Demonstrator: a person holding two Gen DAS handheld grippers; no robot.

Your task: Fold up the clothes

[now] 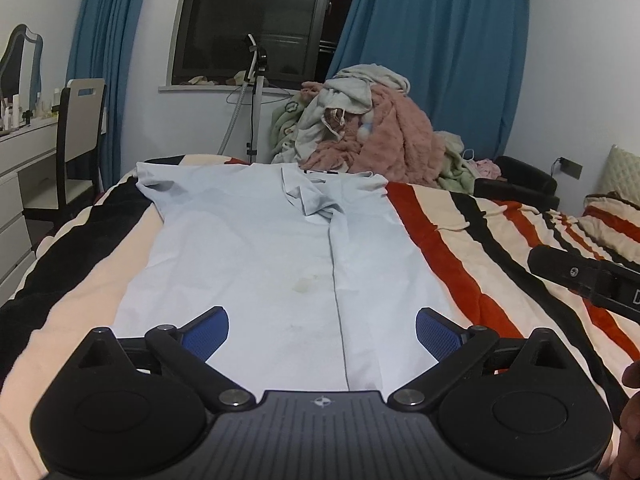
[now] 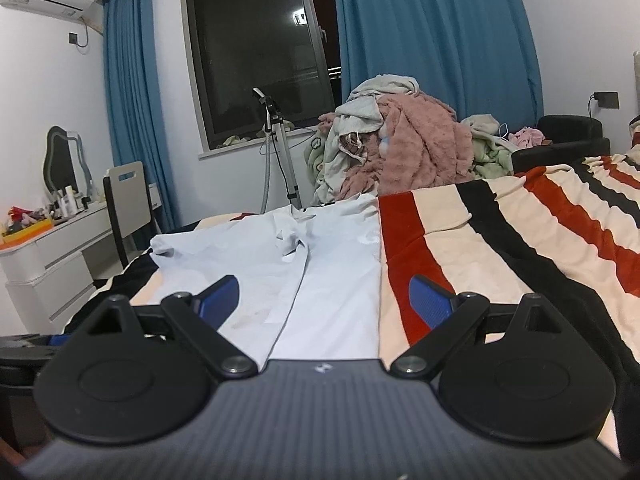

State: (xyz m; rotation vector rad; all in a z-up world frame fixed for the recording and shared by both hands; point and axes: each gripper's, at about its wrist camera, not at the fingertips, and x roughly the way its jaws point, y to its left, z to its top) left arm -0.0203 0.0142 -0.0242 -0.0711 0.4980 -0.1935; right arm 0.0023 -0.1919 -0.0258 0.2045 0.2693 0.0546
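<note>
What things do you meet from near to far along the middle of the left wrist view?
Open left gripper → pale blue button shirt lying flat on the striped blanket → heap of pink and grey clothes → dark window.

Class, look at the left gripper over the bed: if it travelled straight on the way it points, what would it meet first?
Probably the pale blue shirt spread on the striped blanket; the open left gripper tilts down toward it, though depth is unclear.

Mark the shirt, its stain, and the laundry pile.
light blue shirt [image 1: 256,248]: left wrist view, chest panel.
stain [image 1: 305,283]: left wrist view, middle of the yellowish mark.
laundry pile [image 2: 416,148]: right wrist view, pink fleece.
</note>
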